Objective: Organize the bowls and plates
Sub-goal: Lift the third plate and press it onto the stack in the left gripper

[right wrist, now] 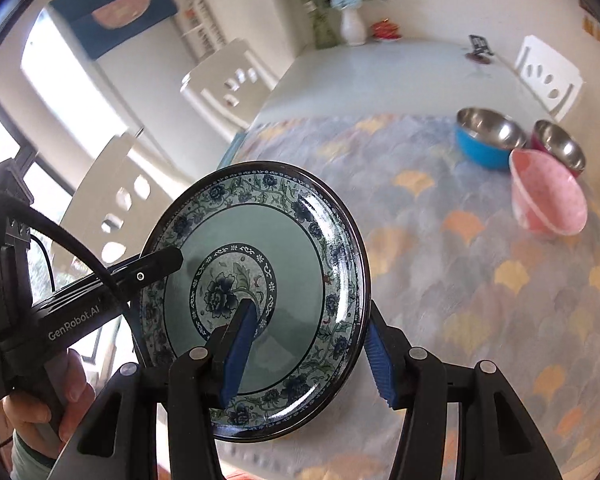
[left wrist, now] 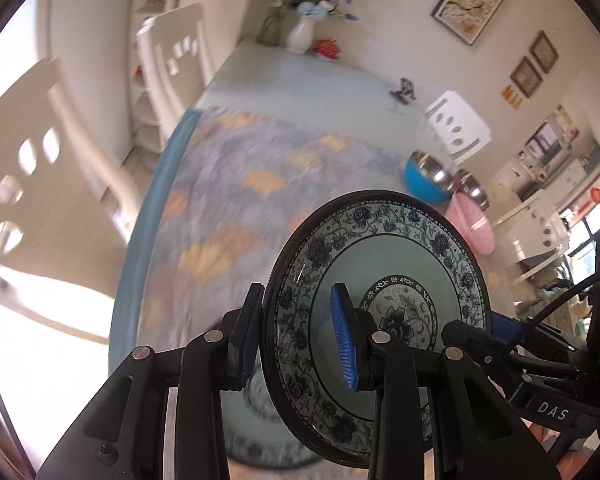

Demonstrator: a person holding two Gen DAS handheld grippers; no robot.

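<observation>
1. Holding the plate (right wrist: 260, 240) in the air over the near end of the table (right wrist: 380, 72), above the patterned cloth (right wrist: 460, 280) and well apart from the bowls on the right.
2. Pinching its left rim w/ the left claw (left wrist: 298, 320): partly closed, 1 pad on the glazed face, the other behind the rim.
3. Pinching its lower right rim w/ the right claw (right wrist: 310, 320): jaws set a bit wider, again 1 pad on the face and 1 on the back. Carrying nothing else in either claw.
4. Risking a slip: gripping only slick glaze on a sloped rim, so easing 1 claw or pulling the 2 hands apart is prob. twisting the plate loose. Dropping it then onto what looks like a 2nd plate (left wrist: 256, 420), blurred, on the cloth just below, and chipping both.
5. Risking a knock if swinging right: pink bowl (right wrist: 548, 196) lying tipped on its side just in front of the blue bowl (right wrist: 484, 148) and magenta bowl (right wrist: 560, 148), prob. rolling easily.
6. Keeping the plate nearly on edge, face turned toward the cameras, underside toward the far end of the table. Being round, showing no real long axis; disc plane running approx. upright.
</observation>
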